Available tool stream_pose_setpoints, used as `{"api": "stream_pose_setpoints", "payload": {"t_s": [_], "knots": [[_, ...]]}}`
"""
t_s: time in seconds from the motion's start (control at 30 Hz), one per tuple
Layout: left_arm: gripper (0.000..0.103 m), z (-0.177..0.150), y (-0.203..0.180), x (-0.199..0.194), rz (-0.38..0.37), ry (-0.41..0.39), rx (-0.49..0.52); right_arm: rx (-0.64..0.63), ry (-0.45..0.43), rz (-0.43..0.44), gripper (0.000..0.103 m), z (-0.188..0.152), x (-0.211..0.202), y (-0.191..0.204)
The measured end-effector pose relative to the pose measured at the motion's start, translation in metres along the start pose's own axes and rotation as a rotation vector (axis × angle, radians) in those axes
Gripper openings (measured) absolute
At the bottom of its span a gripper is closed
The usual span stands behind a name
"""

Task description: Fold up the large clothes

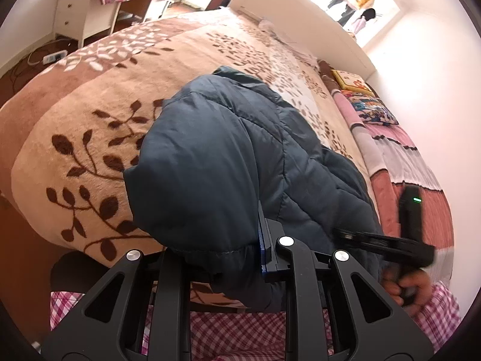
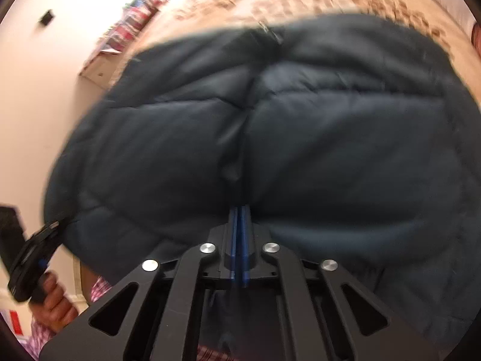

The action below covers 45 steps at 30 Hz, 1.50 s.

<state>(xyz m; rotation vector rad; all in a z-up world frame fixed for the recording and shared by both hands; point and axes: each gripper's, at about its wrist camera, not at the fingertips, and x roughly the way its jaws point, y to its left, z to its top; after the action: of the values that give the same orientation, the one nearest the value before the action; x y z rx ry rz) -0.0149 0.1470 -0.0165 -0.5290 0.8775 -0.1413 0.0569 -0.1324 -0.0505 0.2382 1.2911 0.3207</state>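
A dark blue quilted puffer jacket point(image 1: 228, 156) lies bunched on a bed with a beige leaf-print blanket point(image 1: 90, 114). My left gripper point(image 1: 258, 234) is shut on the jacket's near edge; one blue pad shows, the other finger is hidden under the fabric. My right gripper point(image 2: 239, 210) is shut on a fold of the same jacket point(image 2: 300, 138), its blue pads pressed together with cloth between them. The right gripper also shows in the left wrist view point(image 1: 387, 240), at the jacket's right side. The left gripper shows in the right wrist view point(image 2: 51, 228), at the jacket's left edge.
A white headboard point(image 1: 300, 21) runs along the bed's far side. Colourful pillows and a pink striped cover point(image 1: 399, 156) lie at the right. A white drawer desk point(image 1: 78, 9) with a checked cloth stands far left; cables and a power strip point(image 1: 54, 57) lie on the floor.
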Motion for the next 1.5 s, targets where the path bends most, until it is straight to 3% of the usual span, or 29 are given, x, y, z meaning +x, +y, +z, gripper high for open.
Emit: {"api": "stream_pose_setpoints", "payload": {"t_s": [0.17,0.4,0.57,0.7,0.77,0.87,1.0,1.17,1.23,1.33,1.43,1.5], "knots": [[0.019,-0.001,-0.011,-0.005,-0.007,-0.015,0.039,0.035,0.018,0.022,0.000,0.008,0.023,-0.009],[0.018,0.003,-0.017,-0.010,0.005,-0.023,0.047,0.053,-0.006,0.026,0.000,0.002,0.017,-0.007],[0.018,0.004,-0.024,-0.017,0.006,-0.036,0.069,-0.011,-0.099,0.067,0.004,-0.025,-0.042,0.002],[0.018,0.004,-0.029,-0.020,0.009,-0.046,0.088,-0.038,-0.076,0.143,0.004,-0.070,-0.068,0.003],[0.018,0.005,-0.032,-0.022,0.008,-0.046,0.094,-0.051,-0.017,0.155,0.004,-0.090,-0.056,0.003],[0.018,0.005,-0.040,-0.024,0.003,-0.038,0.111,-0.076,0.057,0.099,0.004,-0.100,-0.022,0.003],[0.018,0.000,-0.063,-0.028,0.005,-0.037,0.180,-0.063,0.079,0.050,0.000,-0.095,0.009,-0.001],[0.018,0.000,-0.093,-0.043,0.007,-0.086,0.267,-0.043,0.070,0.098,0.000,-0.087,0.008,-0.012],[0.018,0.002,-0.105,-0.048,-0.002,-0.092,0.293,-0.039,-0.015,0.155,0.001,-0.091,-0.027,-0.019],[0.018,0.002,-0.124,-0.054,-0.012,-0.101,0.341,0.010,-0.171,0.174,0.001,-0.096,-0.083,-0.047],[0.018,0.002,-0.150,-0.056,-0.037,-0.108,0.390,0.182,-0.293,0.118,0.001,-0.103,-0.124,-0.118],[0.018,0.000,-0.168,-0.057,-0.055,-0.110,0.422,0.298,-0.307,0.080,0.004,-0.107,-0.127,-0.157]]}}
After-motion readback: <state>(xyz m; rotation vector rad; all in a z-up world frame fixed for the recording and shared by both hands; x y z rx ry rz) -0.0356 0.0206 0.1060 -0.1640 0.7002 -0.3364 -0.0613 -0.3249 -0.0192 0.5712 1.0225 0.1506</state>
